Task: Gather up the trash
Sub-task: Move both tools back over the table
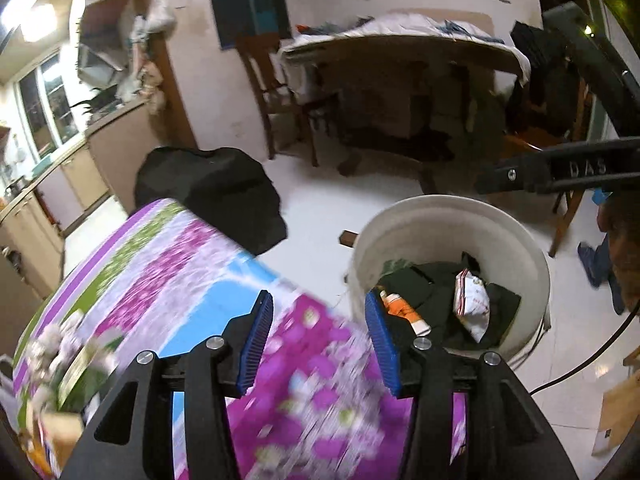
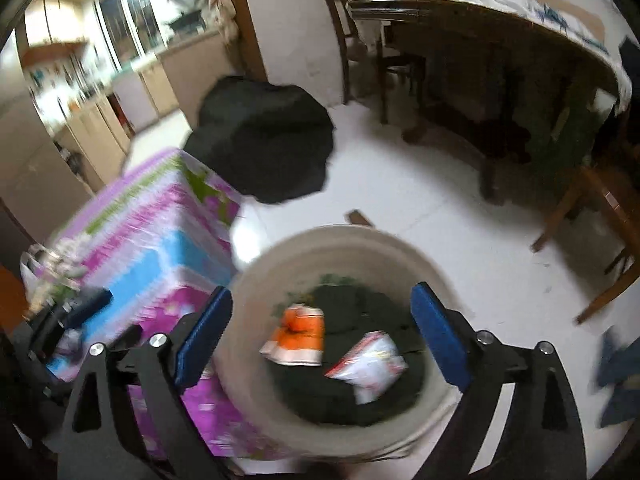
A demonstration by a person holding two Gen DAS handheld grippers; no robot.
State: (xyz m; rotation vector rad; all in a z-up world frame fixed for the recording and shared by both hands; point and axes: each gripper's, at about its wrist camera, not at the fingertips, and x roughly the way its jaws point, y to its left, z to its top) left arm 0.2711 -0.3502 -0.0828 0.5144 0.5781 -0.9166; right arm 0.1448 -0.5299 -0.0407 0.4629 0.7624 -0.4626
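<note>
The round white bucket [image 2: 256, 280] stands on the pale tiled floor [image 2: 420, 208], just beside the table with the glossy flowered cloth [image 1: 168, 280]; inside it, on dark crumpled material, already lie an orange-and-white packet [image 2: 298, 336] and a white crinkled pouch [image 2: 368, 364], so I judge part of the collecting done; the right gripper [image 2: 320, 336] hangs above it, jaws spread wide and empty; the left gripper [image 1: 320, 344] is half spread, pinching nothing.

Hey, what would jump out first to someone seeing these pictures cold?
The bright purple flowered cloth on the table at the left, and beside it on the white floor a pale bucket holding an orange wrapper and a white packet. Both blue-padded tongs, left and right, stand open and empty.
</note>
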